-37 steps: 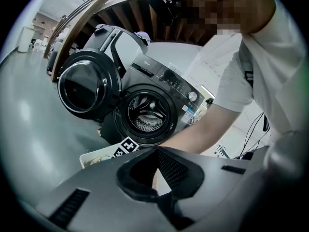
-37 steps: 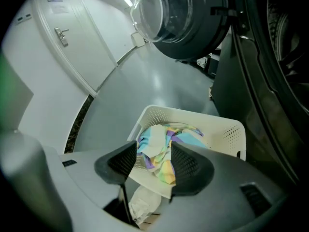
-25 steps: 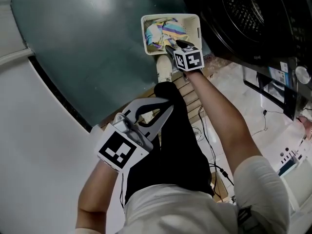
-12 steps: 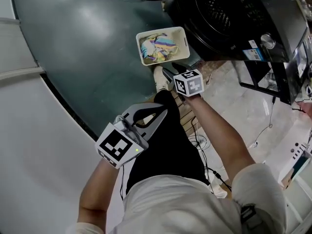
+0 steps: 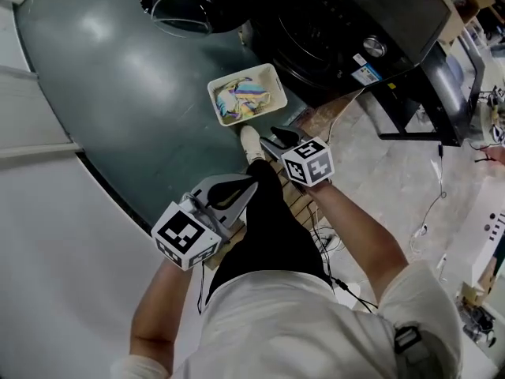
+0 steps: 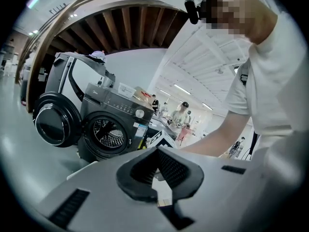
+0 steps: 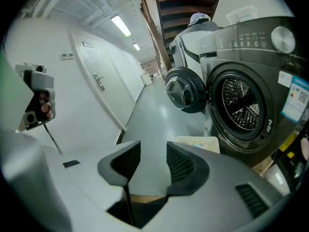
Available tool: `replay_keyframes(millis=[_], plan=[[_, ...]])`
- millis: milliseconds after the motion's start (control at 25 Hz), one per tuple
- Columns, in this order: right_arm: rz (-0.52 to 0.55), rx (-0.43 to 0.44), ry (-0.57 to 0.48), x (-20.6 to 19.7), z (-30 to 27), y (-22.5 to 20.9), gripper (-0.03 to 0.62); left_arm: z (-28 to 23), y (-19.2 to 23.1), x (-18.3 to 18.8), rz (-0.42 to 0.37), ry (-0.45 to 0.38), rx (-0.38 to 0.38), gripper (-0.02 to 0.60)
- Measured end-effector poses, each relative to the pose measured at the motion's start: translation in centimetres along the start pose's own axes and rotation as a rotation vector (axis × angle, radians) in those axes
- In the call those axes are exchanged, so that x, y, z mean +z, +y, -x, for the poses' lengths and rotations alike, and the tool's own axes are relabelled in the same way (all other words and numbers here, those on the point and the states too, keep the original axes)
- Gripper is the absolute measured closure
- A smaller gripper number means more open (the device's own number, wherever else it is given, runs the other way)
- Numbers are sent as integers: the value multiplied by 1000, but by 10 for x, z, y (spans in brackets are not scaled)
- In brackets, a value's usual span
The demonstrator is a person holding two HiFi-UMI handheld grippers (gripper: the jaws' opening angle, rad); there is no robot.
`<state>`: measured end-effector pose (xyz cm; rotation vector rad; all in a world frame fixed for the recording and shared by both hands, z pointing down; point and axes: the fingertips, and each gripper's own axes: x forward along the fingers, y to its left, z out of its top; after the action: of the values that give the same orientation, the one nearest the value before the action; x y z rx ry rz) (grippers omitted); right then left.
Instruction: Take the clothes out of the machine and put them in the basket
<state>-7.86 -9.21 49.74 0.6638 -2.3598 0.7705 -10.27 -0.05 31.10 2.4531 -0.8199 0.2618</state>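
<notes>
Left-hand gripper [image 5: 251,183] has its jaws pressed together at the tips on nothing; my forearm is bent and the tool aims slightly downward. Its own view alone shows several distant people [image 6: 183,112] beyond the machine. One cream rectangular plastic basket [image 5: 278,84] sits ahead on the grey-green floor [image 5: 118,77], holding the multicoloured clothes [image 5: 241,97]. Right-hand gripper [image 5: 268,137] is empty, jaws apart though just now closing; that arm stretches forward, tilted more steeply down. Only its view looks into the one dark front-loading washing machine [image 7: 251,47]; there the perforated steel drum [image 7: 240,105] shows, with the single round door [image 7: 183,88] swung open.
</notes>
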Motion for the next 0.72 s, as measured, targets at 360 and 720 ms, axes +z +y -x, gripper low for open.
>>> replay_keyframes(millis=[360, 720], plan=[[16, 9, -113, 29, 95, 40, 488, 9, -44, 8, -23, 40, -4, 586], [58, -8, -176, 35, 165, 74, 566, 27, -72, 19, -48, 33, 29, 586]])
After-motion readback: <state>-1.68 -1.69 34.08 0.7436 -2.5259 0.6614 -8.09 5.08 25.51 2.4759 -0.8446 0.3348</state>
